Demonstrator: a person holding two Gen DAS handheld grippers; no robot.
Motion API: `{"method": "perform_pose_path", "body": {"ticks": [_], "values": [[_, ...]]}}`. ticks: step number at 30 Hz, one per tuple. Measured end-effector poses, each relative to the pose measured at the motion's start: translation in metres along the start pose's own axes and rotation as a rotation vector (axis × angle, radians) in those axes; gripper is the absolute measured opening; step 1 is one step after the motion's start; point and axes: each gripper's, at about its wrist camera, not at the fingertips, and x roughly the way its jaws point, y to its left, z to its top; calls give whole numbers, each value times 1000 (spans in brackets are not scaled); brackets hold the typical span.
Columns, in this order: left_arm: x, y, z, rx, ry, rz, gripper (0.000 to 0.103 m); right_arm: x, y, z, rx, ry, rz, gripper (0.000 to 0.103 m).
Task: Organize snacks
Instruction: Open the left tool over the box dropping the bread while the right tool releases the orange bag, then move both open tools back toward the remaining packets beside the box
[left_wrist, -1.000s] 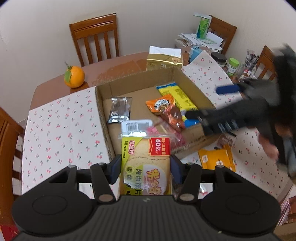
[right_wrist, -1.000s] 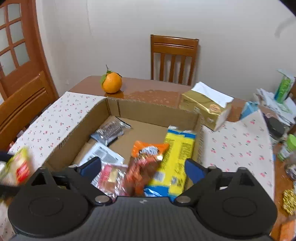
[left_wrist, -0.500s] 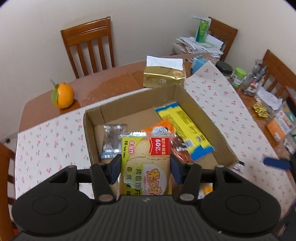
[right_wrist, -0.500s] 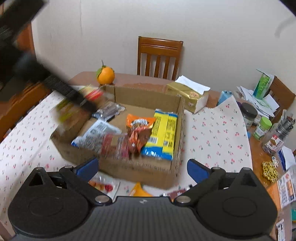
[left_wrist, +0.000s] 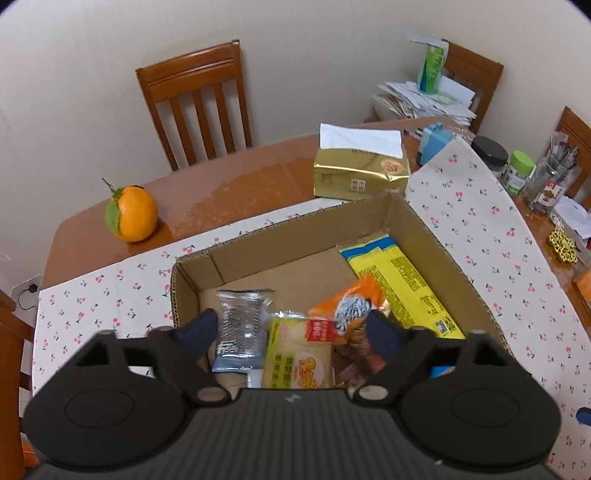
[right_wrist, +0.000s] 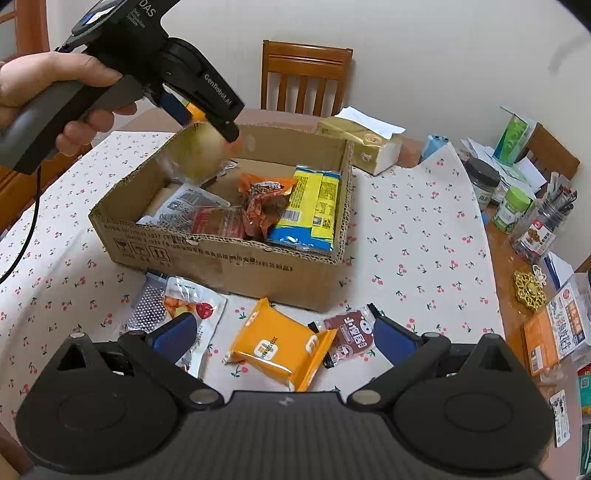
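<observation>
- The left gripper (left_wrist: 290, 328) now stands open over the cardboard box (left_wrist: 443, 243); earlier it clamped the yellow cracker packet (left_wrist: 297, 354).
- That packet now drops free into the box.
- The right gripper (right_wrist: 282, 334) has pulled back beyond the box's near edge.

Black hand-held gripper (right_wrist: 201, 120), blue fingertips, grey handle, "GenRobot.AI" lettering; bare-skinned hand (right_wrist: 55, 92).
</observation>
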Motion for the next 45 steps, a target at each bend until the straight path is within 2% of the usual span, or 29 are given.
{"method": "perform_pose_path", "body": {"ticks": [4,6,14,20,24,30,34,39,45], "values": [[-19,-2,-10,-14,-12,4,89,2,0,-1,-10,2,25,103],[-30,-3,-18,-17,-26,17,93,3,2,-2,-23,0,37,103],[-72,-6,-73,-102,-28,79,94,18,-4,-8,-48,23,66,103],[-83,-21,-114,-126,8,125,94,28,-7,-18,-103,47,99,103],[-82,-28,-133,-154,47,129,94,38,-9,-18,-165,52,146,103],[-80,-37,-149,-193,89,139,94,61,-5,-8,-331,59,205,103],[-78,-39,-157,-228,110,150,94,82,-3,1,-407,102,288,103],[-72,-43,-162,-243,132,153,94,97,-1,-2,-422,186,377,103],[-62,-50,-162,-232,131,149,94,80,1,-22,-394,264,433,103]]}}
